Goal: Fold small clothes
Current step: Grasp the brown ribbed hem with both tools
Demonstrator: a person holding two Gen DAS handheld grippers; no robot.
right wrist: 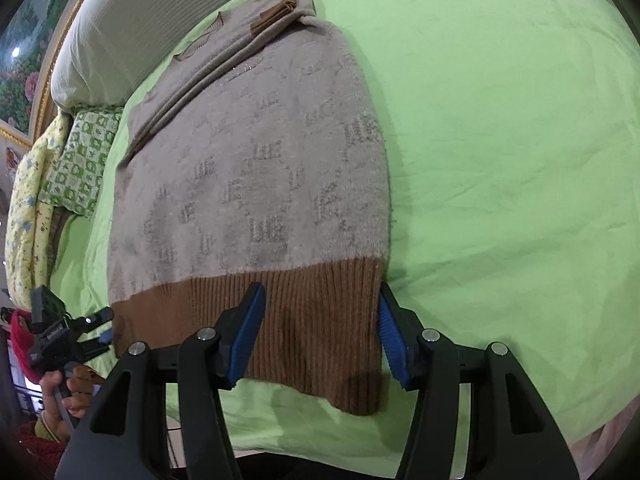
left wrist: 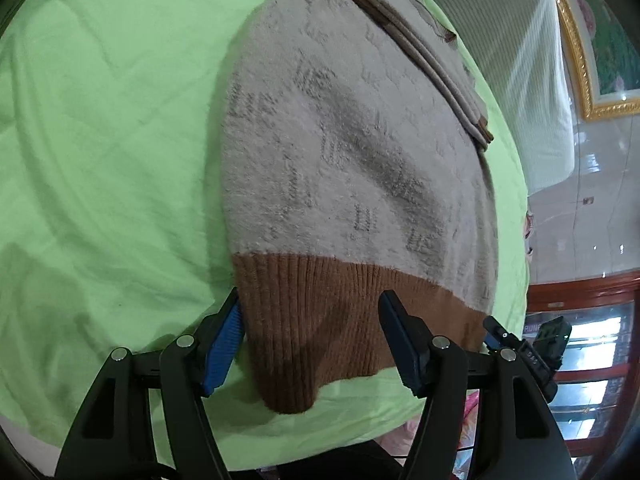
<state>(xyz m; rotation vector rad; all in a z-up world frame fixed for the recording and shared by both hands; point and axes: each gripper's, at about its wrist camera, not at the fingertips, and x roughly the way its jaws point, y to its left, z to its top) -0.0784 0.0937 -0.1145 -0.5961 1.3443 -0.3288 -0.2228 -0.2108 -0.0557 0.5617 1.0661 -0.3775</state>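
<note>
A fuzzy beige knitted sweater [left wrist: 352, 152] with a faint grey block pattern lies flat on a bright green bedsheet [left wrist: 100, 140], its sleeves already folded in across the upper part near the neck. Its ribbed brown hem band [left wrist: 320, 320] lies at the near edge of the bed, closest to both cameras. The left gripper [left wrist: 312, 320], black with blue ribbed pads, stands spread over the hem's left corner, one finger just outside the sweater's side edge and the other above the ribbing; nothing is pinched. The right gripper [right wrist: 320, 320] is spread the same way over the hem's right corner, jaws apart and not pressing the cloth. In the right wrist view, a hand [right wrist: 60, 392] holding the other tool shows at the lower left. The step in hand appears to be taking hold of the two bottom corners. The next move likely calls for lowering both tools, closing on the hem, then carrying it up toward the neckline to fold the body in half.
</note>
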